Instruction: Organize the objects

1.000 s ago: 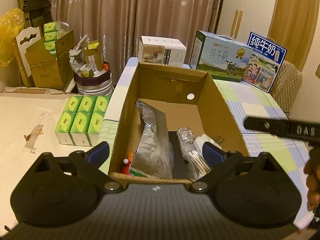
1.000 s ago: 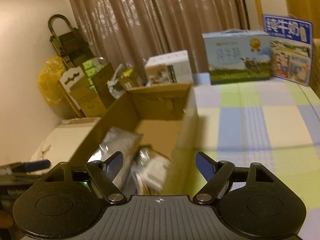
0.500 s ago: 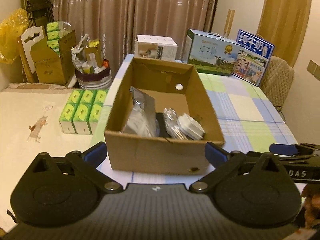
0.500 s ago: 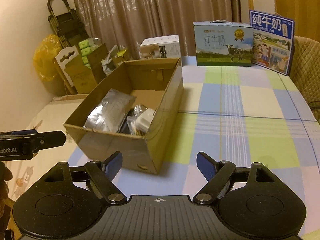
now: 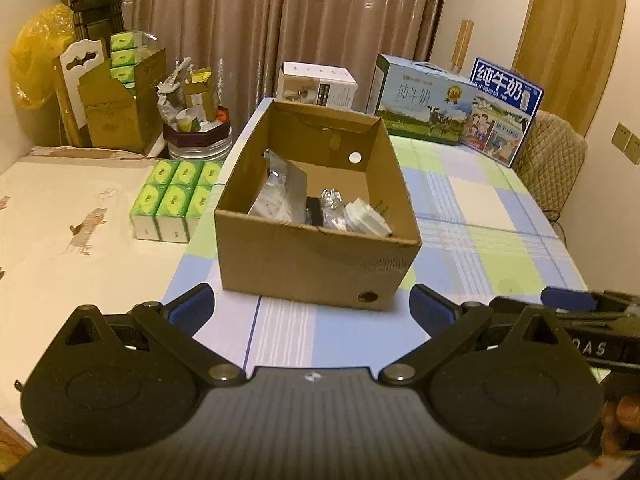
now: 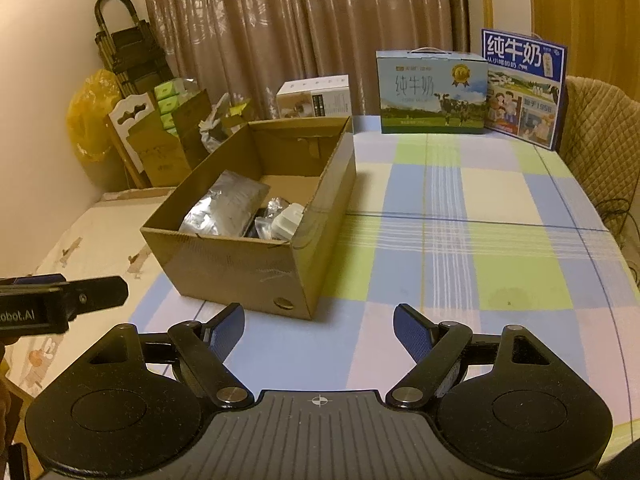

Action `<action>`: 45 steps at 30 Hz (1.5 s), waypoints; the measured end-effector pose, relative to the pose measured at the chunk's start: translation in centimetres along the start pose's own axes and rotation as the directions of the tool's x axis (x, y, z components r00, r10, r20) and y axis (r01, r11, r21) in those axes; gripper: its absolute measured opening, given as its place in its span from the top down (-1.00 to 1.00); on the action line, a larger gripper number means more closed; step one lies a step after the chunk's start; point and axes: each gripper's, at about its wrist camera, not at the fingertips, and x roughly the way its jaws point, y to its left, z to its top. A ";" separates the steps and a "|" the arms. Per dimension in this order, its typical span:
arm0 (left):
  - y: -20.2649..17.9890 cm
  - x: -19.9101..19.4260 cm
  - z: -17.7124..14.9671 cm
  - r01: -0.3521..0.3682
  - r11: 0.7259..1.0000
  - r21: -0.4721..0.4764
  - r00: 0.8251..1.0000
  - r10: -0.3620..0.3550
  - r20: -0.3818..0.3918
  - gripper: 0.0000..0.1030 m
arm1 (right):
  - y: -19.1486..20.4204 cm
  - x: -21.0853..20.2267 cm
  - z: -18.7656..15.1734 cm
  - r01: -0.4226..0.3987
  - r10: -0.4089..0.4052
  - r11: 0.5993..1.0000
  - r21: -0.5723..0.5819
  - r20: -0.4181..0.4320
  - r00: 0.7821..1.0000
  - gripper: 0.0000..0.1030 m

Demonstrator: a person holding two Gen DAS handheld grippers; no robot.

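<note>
With both grippers, left (image 5: 310,304) and right (image 6: 318,322), spread wide and empty, the box (image 5: 316,236) sits at 12 o'clock, contents inside. Judgement: pick one item, approach over the near rim.

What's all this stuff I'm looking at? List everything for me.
cardboard box: one, brown, open, on the table's left part
foil bag: one, silver, inside the box, left
white item: one, inside the box, right; cannot tell what it is
table: one, blue, green and white check cloth
milk cartons: two, blue, at the table's far edge
white carton: one, behind the box
green packs: six showing, on the cream surface left of the table
chair: one, beige quilted, far right
curtain: brown, back wall
yellow bag: one, far left corner
left gripper: black with blue pads, open, empty
right gripper: the same, open, empty
</note>
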 end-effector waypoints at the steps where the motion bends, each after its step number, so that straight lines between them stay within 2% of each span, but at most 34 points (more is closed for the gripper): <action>1: -0.1 -0.1 -0.1 -0.001 1.000 0.000 1.000 0.001 -0.003 -0.98 | 0.1 -0.2 -0.1 0.002 -0.002 1.000 -0.003 -0.001 1.000 -0.53; 22: -1.7 -1.2 -1.1 -0.026 0.998 0.053 1.000 0.026 0.005 -0.98 | 0.3 -1.1 -0.2 -0.002 0.002 1.000 -0.004 0.004 1.000 -0.53; 45: -1.4 -0.9 -1.2 -0.038 0.998 0.056 0.999 0.038 -0.001 -0.98 | 0.4 -1.2 -0.2 -0.009 0.009 1.000 -0.003 0.002 1.000 -0.53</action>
